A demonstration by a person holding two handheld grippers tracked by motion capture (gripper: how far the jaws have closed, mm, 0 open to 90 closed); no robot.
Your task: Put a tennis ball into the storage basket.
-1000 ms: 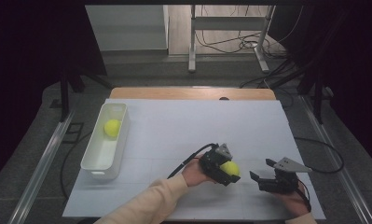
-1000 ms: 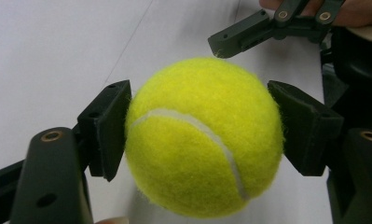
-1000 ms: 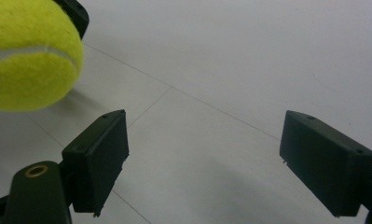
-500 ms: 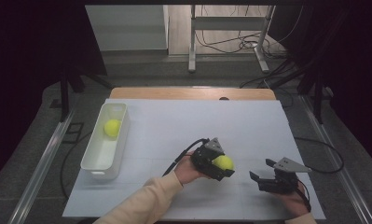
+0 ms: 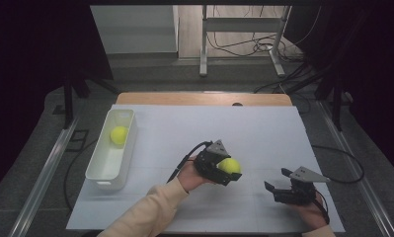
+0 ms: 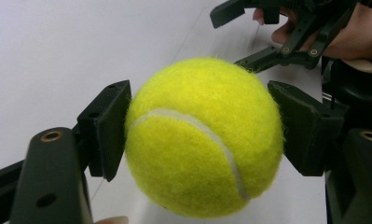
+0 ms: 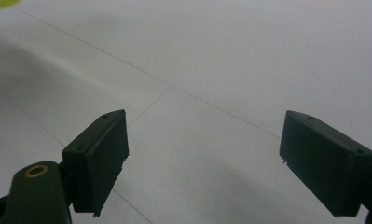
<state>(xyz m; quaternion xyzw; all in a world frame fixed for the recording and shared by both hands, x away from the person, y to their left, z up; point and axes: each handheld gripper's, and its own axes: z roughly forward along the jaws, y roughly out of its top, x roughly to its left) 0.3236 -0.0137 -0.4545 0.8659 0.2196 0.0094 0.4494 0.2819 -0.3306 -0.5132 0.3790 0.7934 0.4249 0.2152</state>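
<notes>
A yellow tennis ball (image 5: 229,165) is clamped in my left gripper (image 5: 227,171), held a little above the white table sheet near the front middle. In the left gripper view the ball (image 6: 203,135) sits between both black pads, which press on its sides. A second tennis ball (image 5: 118,135) lies in the white bin (image 5: 101,170) at the left. My right gripper (image 5: 278,183) rests near the front right edge, jaws wide apart with nothing between them; in the right gripper view its pads (image 7: 99,154) frame bare sheet.
The white sheet (image 5: 263,133) covers the table, with a wooden strip (image 5: 199,98) at its far edge. A black cable (image 5: 184,158) trails from the left gripper. Metal rails run along both sides, and a stand with cables is on the floor beyond.
My left gripper has lifted the tennis ball and carried it slightly left and away from the right gripper. The right gripper has stayed where it was.
</notes>
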